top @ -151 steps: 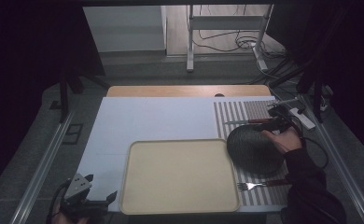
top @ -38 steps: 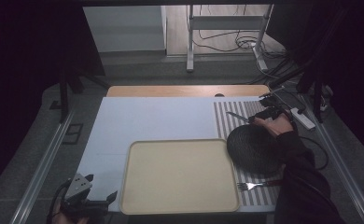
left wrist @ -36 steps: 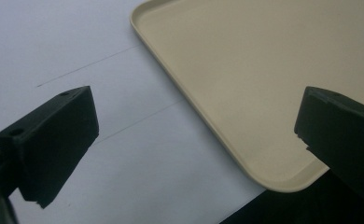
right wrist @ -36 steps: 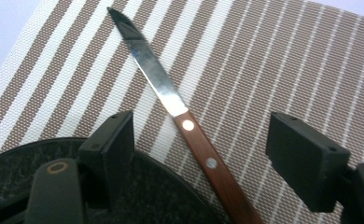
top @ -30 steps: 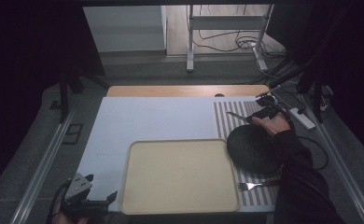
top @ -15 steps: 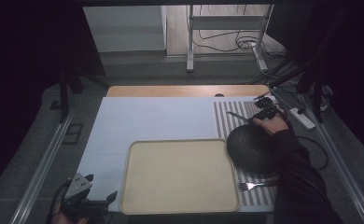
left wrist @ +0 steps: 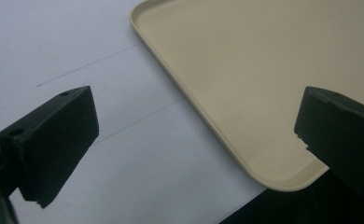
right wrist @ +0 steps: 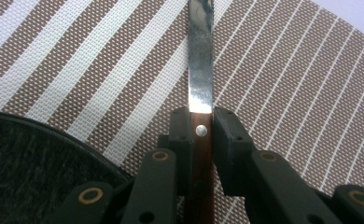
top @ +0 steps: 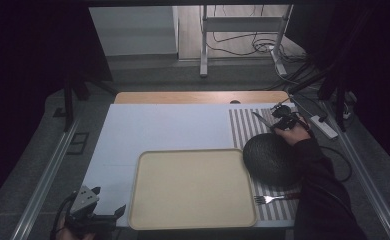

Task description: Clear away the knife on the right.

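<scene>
Our left gripper [top: 107, 212] waits wide apart, holding nothing, at the tabletop's [top: 163, 125] near corner beside the beige tray [top: 193, 187]. We judge the dark plate [top: 270, 160] and fork [top: 270, 199] sit on the striped mat [top: 243, 127] as a place setting. Our right gripper [right wrist: 201, 123] is clamped on the knife's [right wrist: 201, 70] wooden handle, blade over the mat.
</scene>
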A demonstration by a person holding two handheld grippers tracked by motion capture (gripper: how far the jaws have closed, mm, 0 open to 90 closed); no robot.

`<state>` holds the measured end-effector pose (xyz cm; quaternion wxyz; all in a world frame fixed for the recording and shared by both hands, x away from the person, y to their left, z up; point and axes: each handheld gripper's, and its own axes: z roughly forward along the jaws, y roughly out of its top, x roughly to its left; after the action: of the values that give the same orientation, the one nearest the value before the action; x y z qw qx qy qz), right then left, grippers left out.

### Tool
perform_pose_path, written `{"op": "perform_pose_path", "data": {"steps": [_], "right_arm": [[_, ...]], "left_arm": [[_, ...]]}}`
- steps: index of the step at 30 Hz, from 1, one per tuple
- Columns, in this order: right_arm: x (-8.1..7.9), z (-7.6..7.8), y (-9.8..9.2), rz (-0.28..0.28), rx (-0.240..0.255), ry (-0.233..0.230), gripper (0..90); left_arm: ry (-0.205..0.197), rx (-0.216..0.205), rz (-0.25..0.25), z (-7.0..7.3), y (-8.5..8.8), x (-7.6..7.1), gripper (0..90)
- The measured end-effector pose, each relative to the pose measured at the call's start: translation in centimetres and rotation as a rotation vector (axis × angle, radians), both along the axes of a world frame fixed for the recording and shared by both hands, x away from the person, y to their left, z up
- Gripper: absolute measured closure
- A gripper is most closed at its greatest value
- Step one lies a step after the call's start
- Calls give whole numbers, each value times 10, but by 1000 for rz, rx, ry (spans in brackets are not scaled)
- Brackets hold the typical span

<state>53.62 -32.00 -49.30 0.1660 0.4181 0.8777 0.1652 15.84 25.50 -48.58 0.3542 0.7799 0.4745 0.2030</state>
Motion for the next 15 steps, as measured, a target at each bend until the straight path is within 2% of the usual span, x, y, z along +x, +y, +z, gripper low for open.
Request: {"op": "perform_pose_path", "data": {"steps": [4,7,9,14,15], "right_arm": [[-2,5,-9,-14,8,-23,784],[-3,8,-15,-26,6,-22,783],[-6,10,-22,-41,24,-31,783],[-12,17,-26,-57,48,-41,783],[-15,22,-27,-60,58,-46,783]], "left_arm": [[0,2,0,0,0,0,0],[0,5,0,0,-1,0,0],[0,5,1,0,-1,0,0],[-1,7,0,0,-1,0,0],[-1,9,0,0,-1,0,0]]}}
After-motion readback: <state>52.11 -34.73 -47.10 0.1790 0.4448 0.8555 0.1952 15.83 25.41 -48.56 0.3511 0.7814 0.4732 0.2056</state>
